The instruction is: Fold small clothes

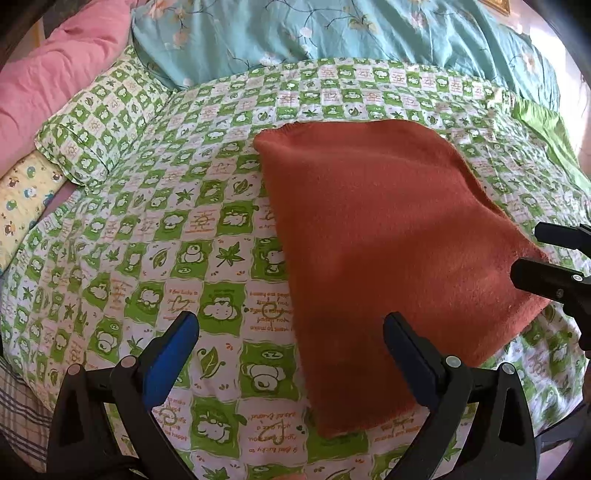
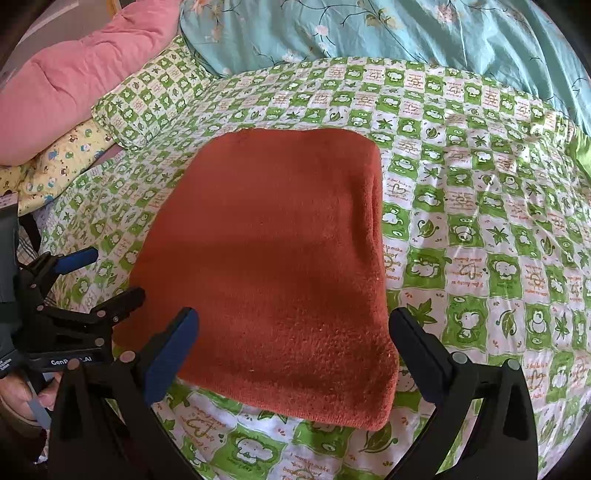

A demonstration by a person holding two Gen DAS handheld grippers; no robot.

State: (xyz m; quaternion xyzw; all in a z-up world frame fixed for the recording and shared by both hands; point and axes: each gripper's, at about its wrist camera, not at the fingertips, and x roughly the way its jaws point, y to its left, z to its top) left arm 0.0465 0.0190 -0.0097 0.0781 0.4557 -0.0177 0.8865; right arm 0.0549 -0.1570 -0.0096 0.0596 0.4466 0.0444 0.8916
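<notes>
Your work surface is the bed, covered by a green-and-white checked sheet [image 1: 207, 236] printed with leaves and cartoon animals. Its far edge meets a blue floral quilt [image 1: 332, 33]; at the far left lie a pink quilt [image 1: 48, 85], a pillow [image 1: 99, 118] in the same green check, and a yellow patterned pillow [image 1: 26, 206]. Open sheet runs to the left of the cloth in the left wrist view and to its right in the right wrist view.

The rust-orange cloth [image 2: 273, 258] lies flat on the sheet as a folded rectangle. In the right wrist view its right edge is a thick, rounded fold, its near edge lies between your right fingers, and its far edge is straight.

Your left gripper [image 1: 291, 354] hovers at the cloth's near left corner with its fingers spread wide, clamping nothing; the blue-padded finger [image 1: 170, 362] is over bare sheet, the other over the cloth.

Your right gripper [image 2: 293, 350] is likewise spread wide and empty, above the cloth's near edge. In the left wrist view its black fingertips enter from the right at the cloth's right corner.
</notes>
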